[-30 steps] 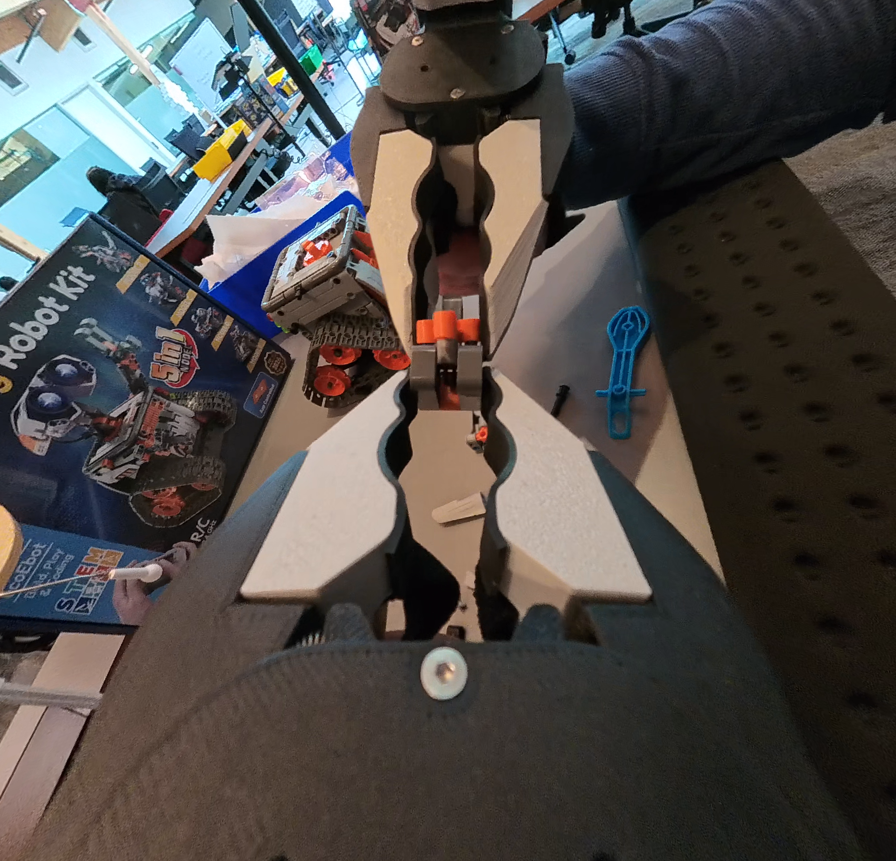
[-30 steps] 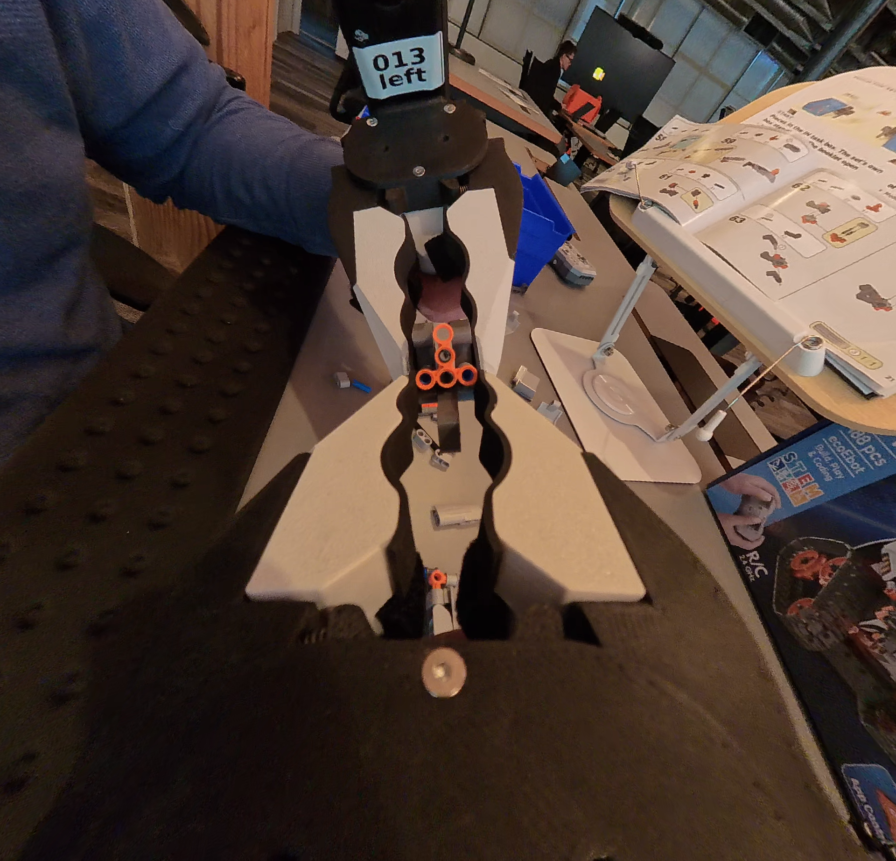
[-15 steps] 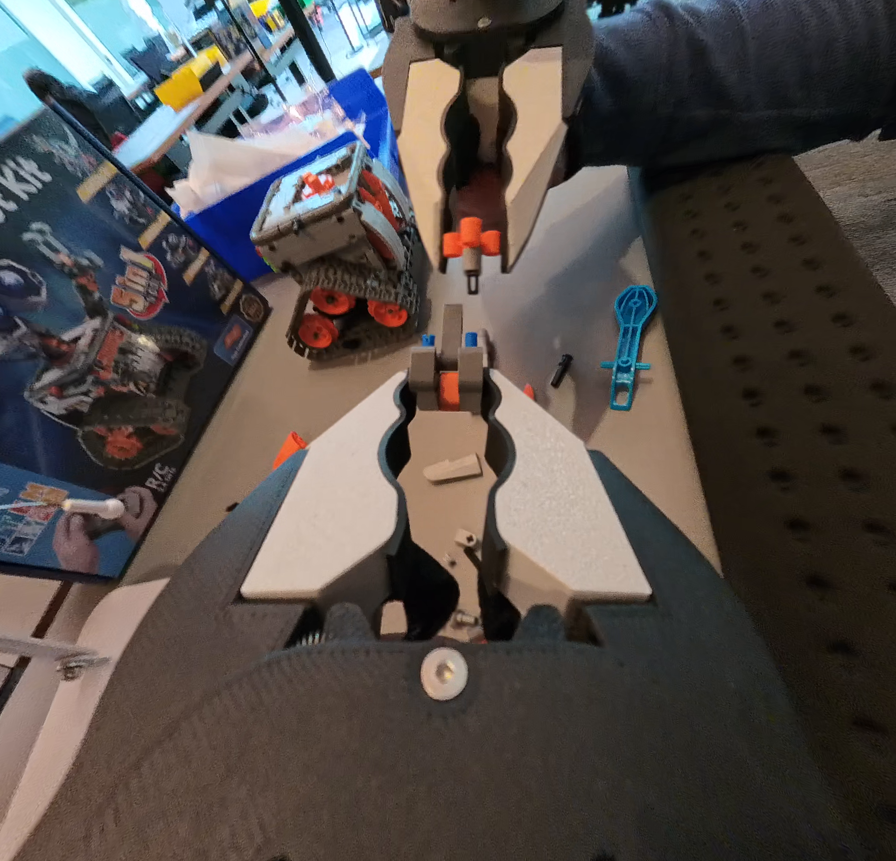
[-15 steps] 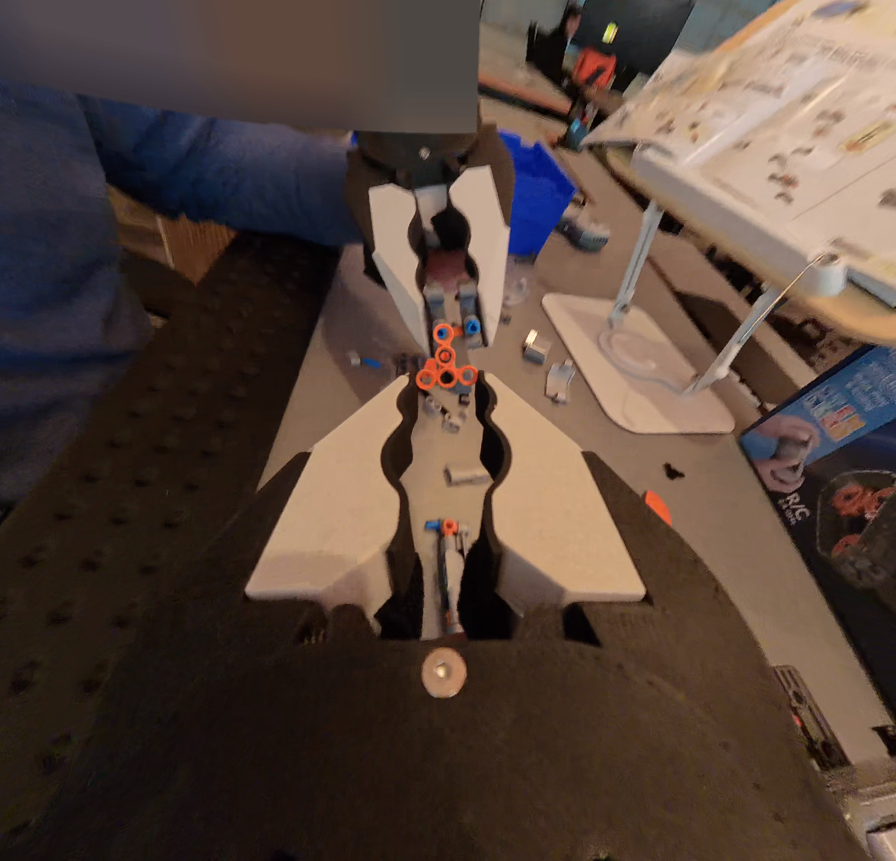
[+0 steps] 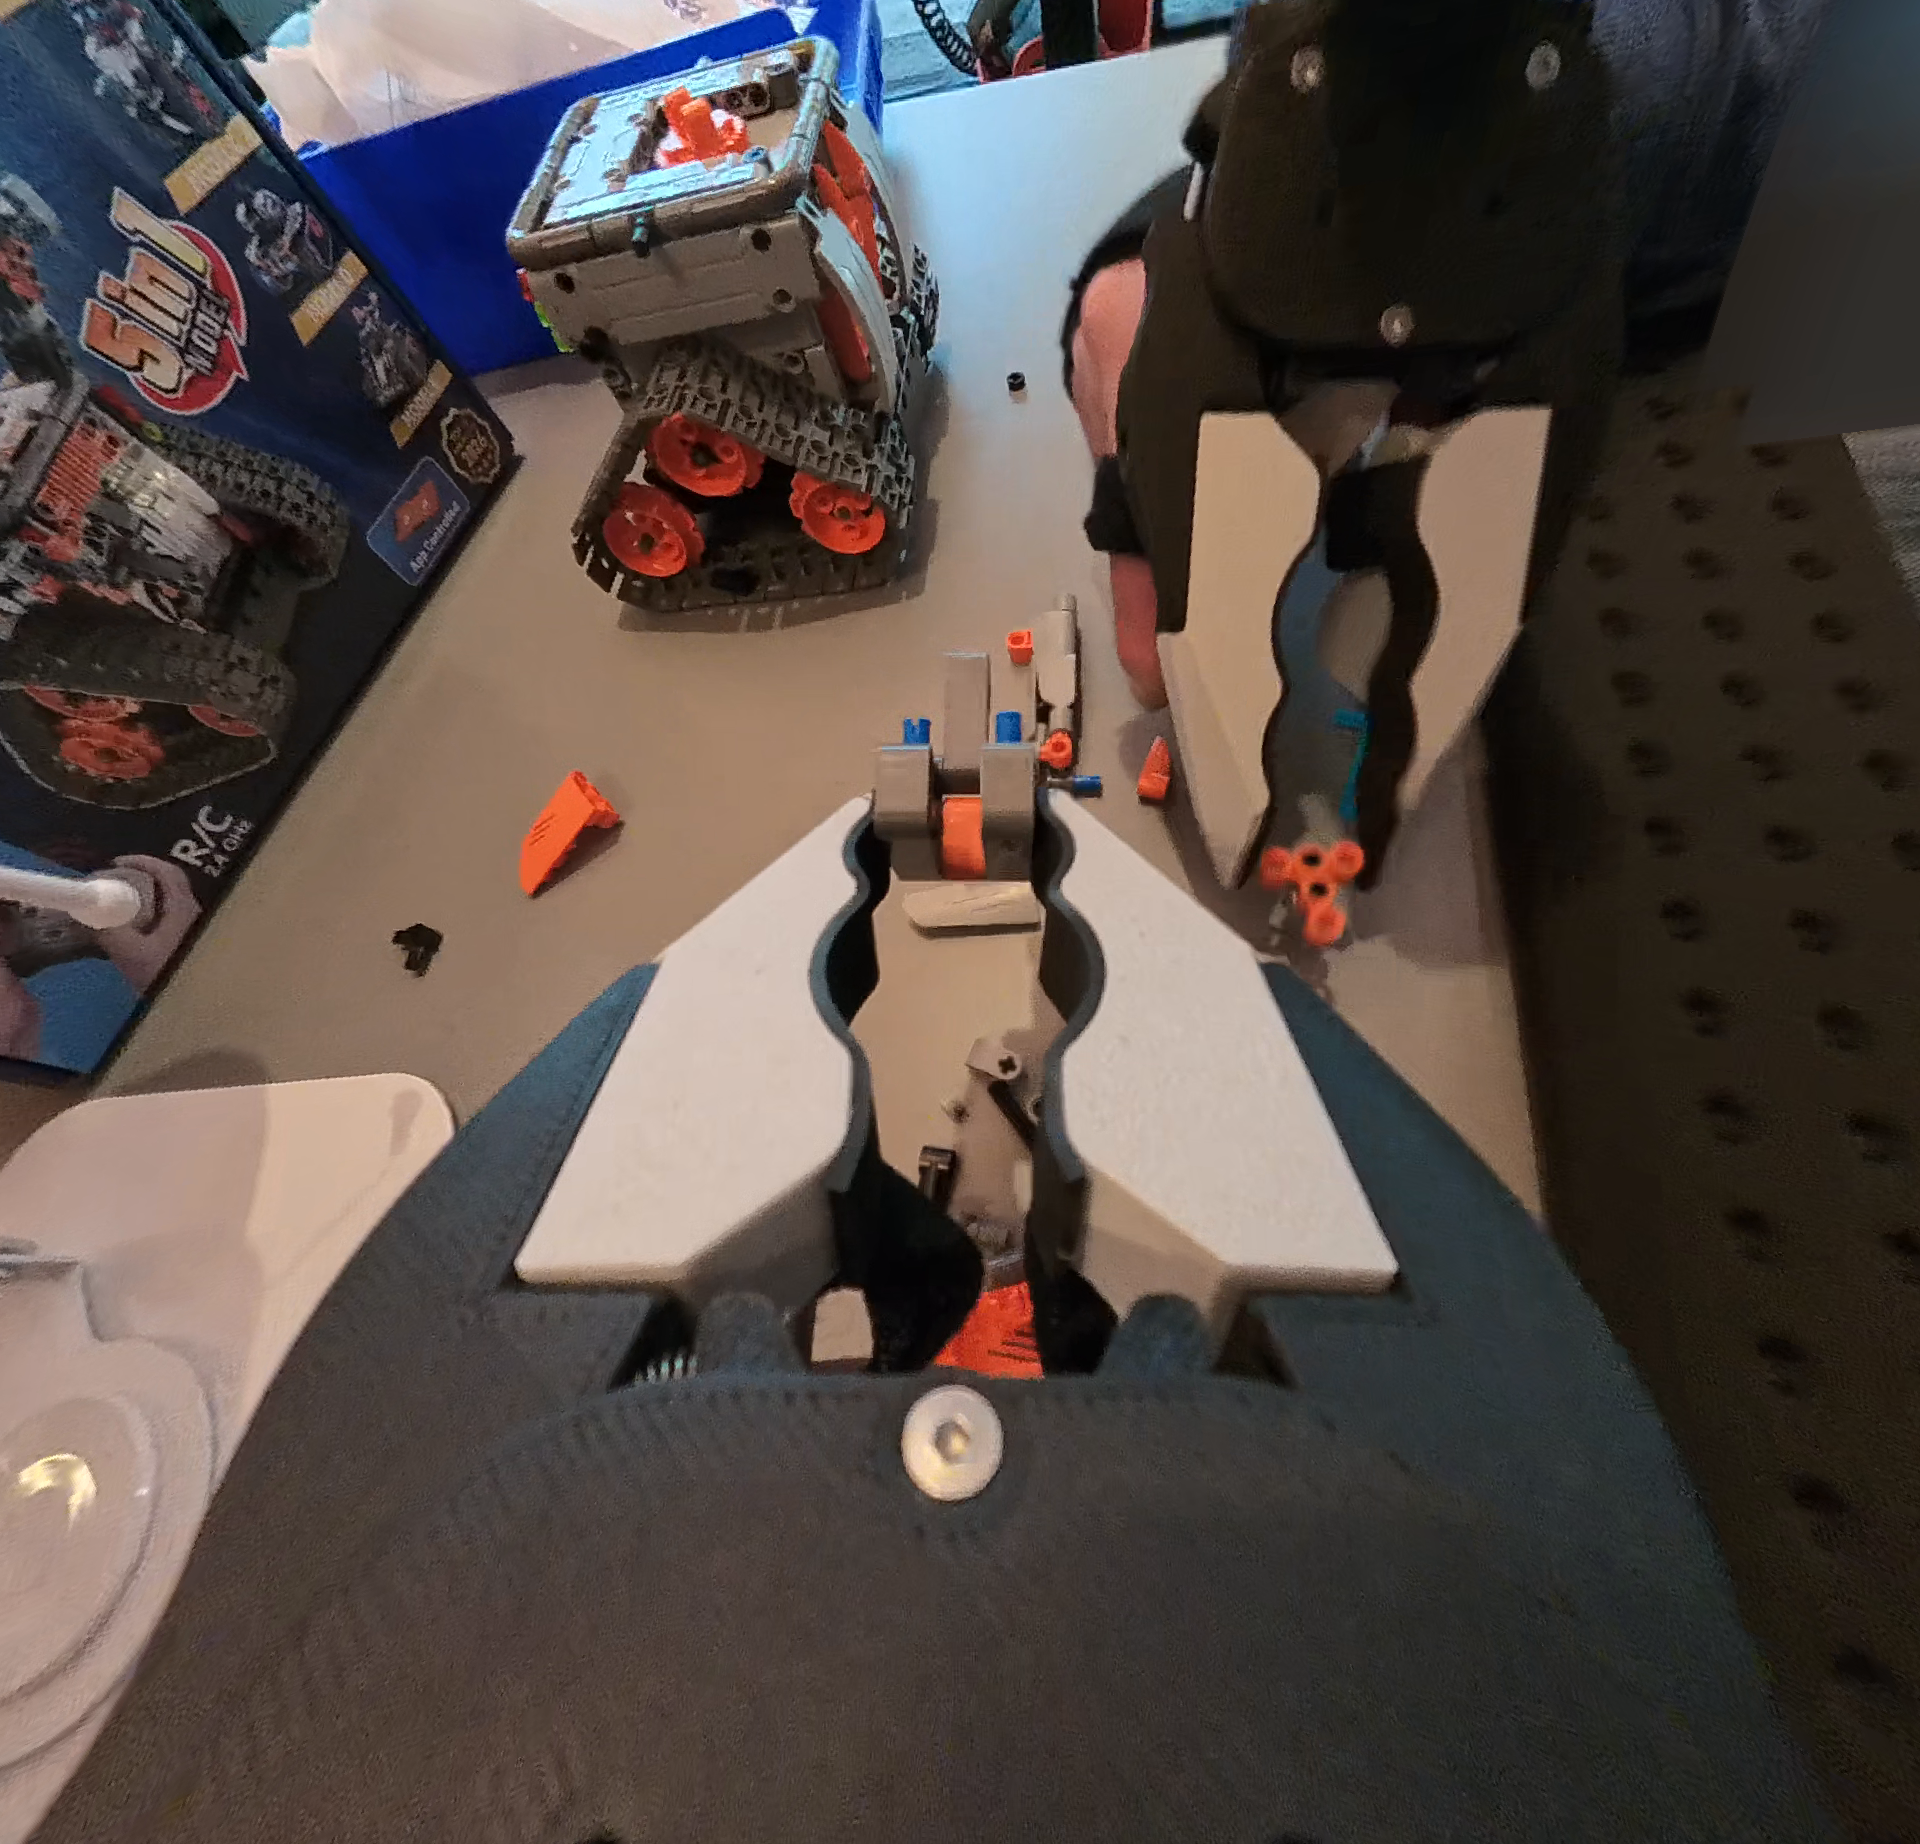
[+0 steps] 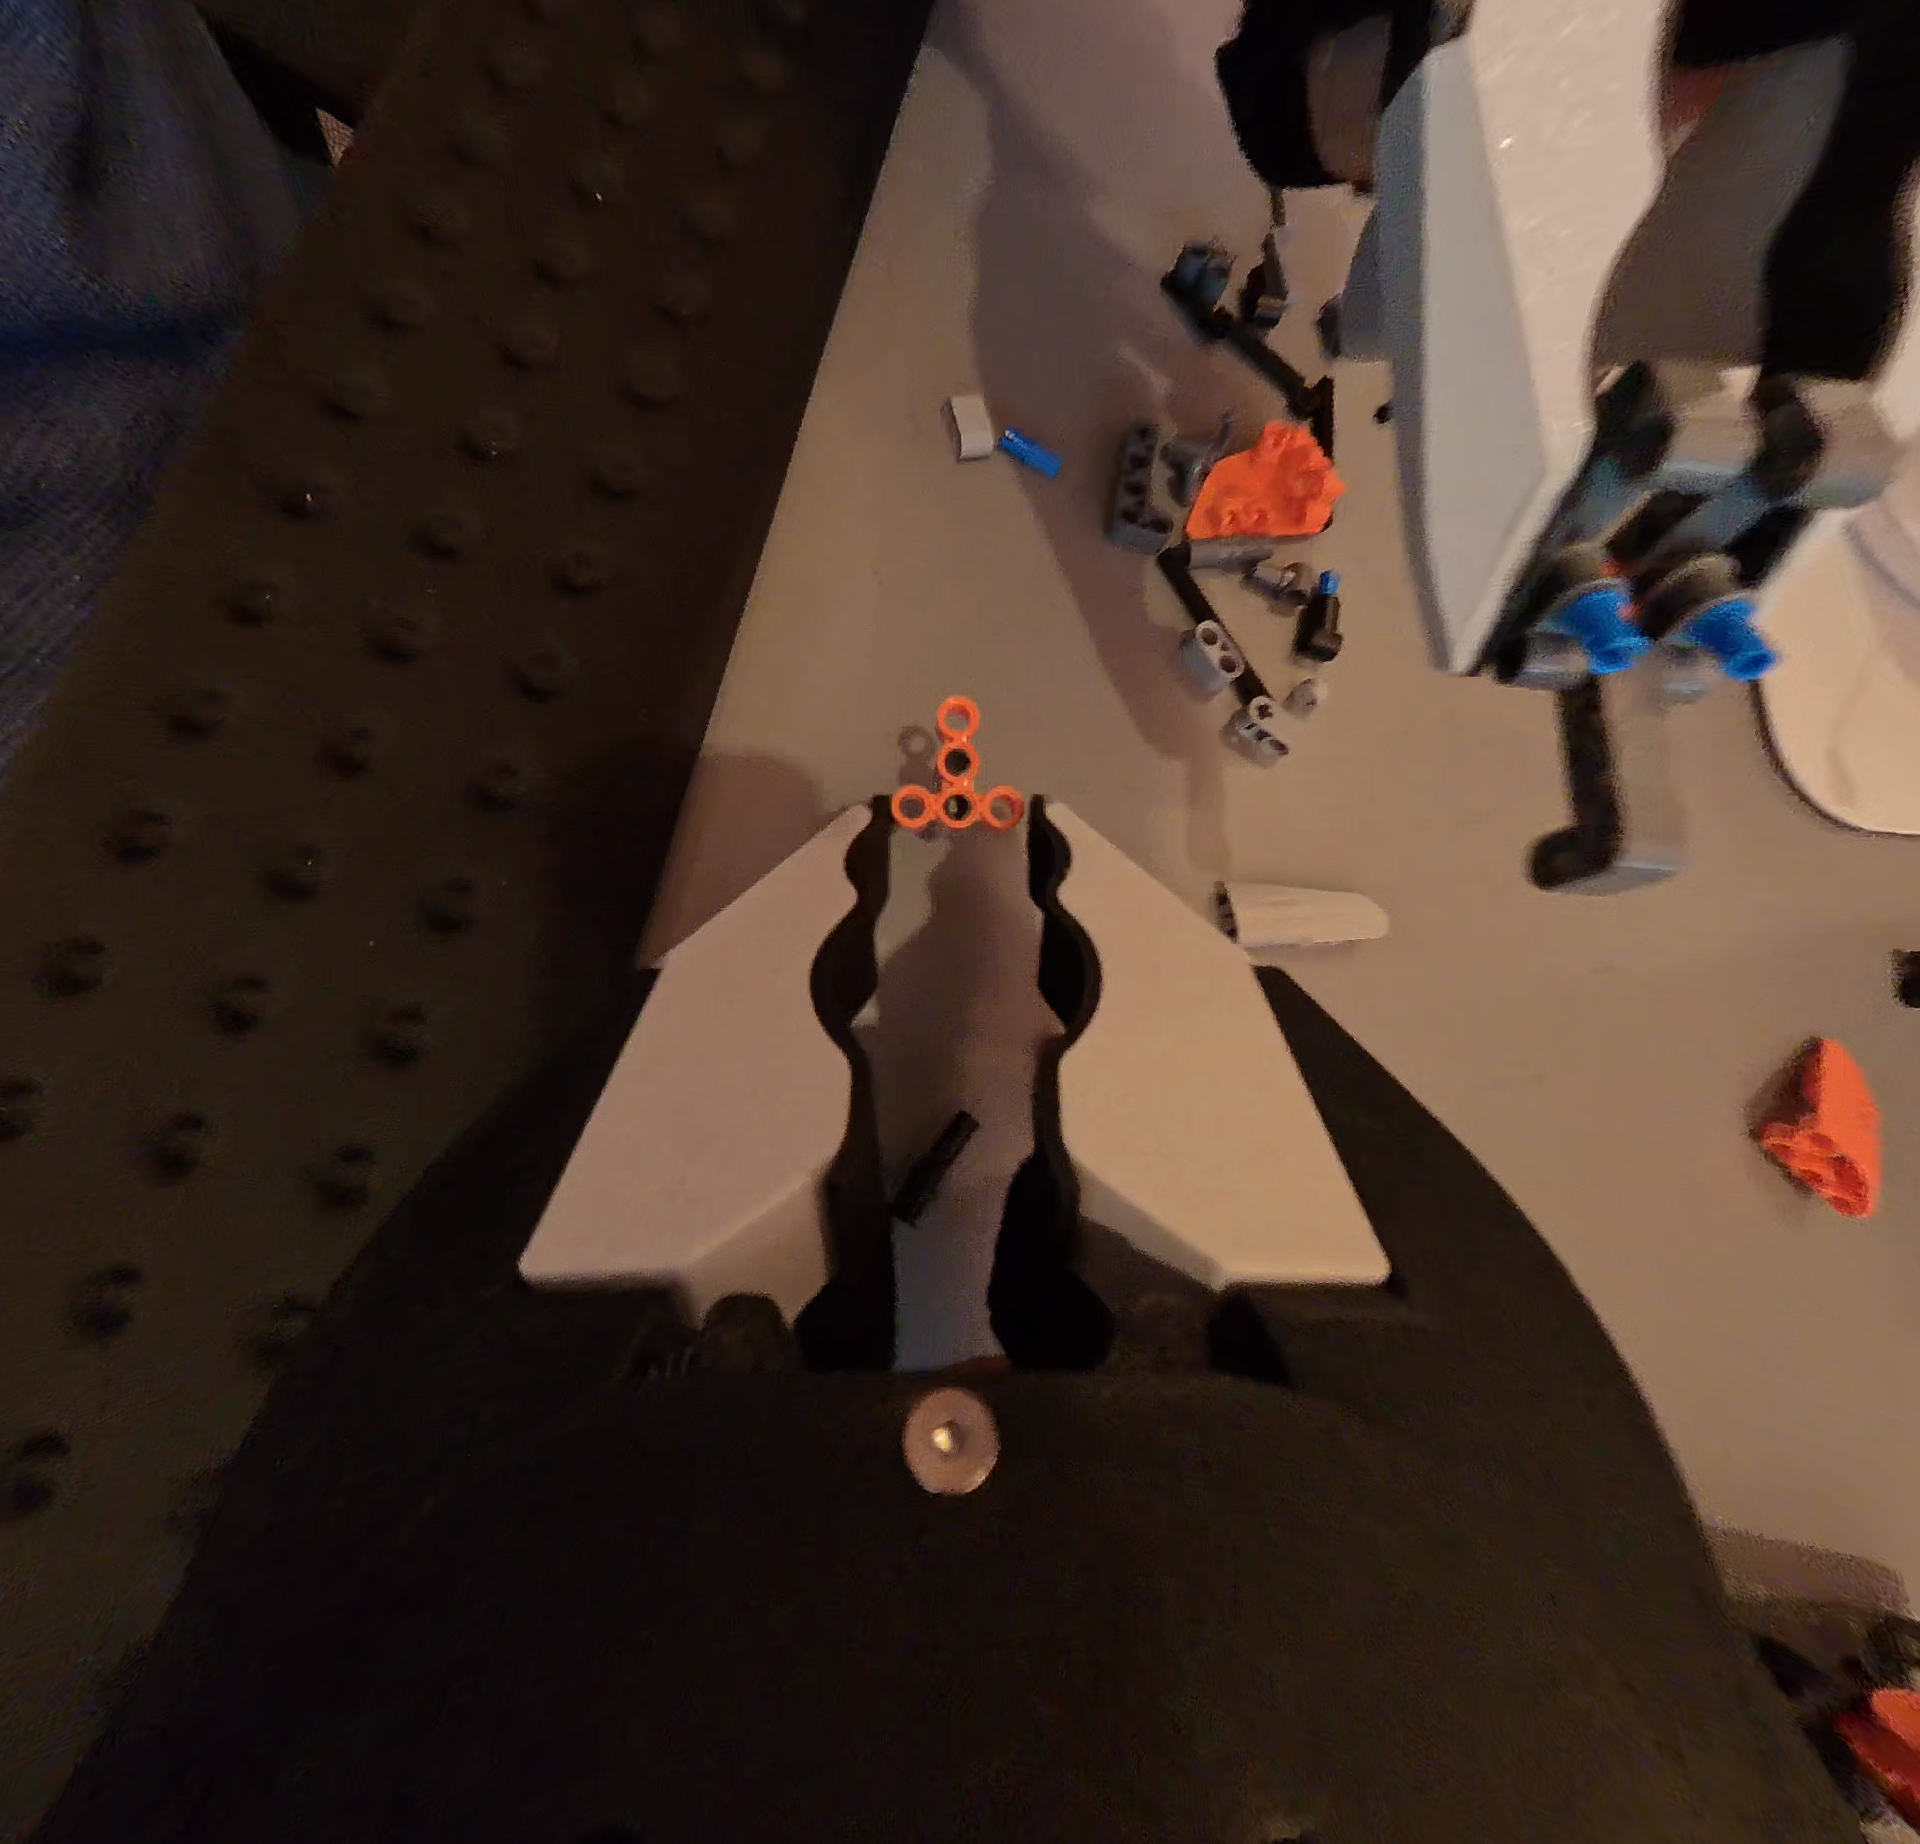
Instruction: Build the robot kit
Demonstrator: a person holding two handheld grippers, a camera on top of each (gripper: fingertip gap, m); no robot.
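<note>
Right wrist view: orange T-piece (image 6: 956,792) pinched at right gripper (image 6: 956,818) tips.

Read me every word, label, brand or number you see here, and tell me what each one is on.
I don't repeat wording, so here is only where it stands.
Blue box: big printed title, round red badge, small captions.
Tracked model: patterned side panel, too blurred to read.
Left tool on grey part, right tool on orange piece: no labels show.
Right wrist view: no writing.
</note>
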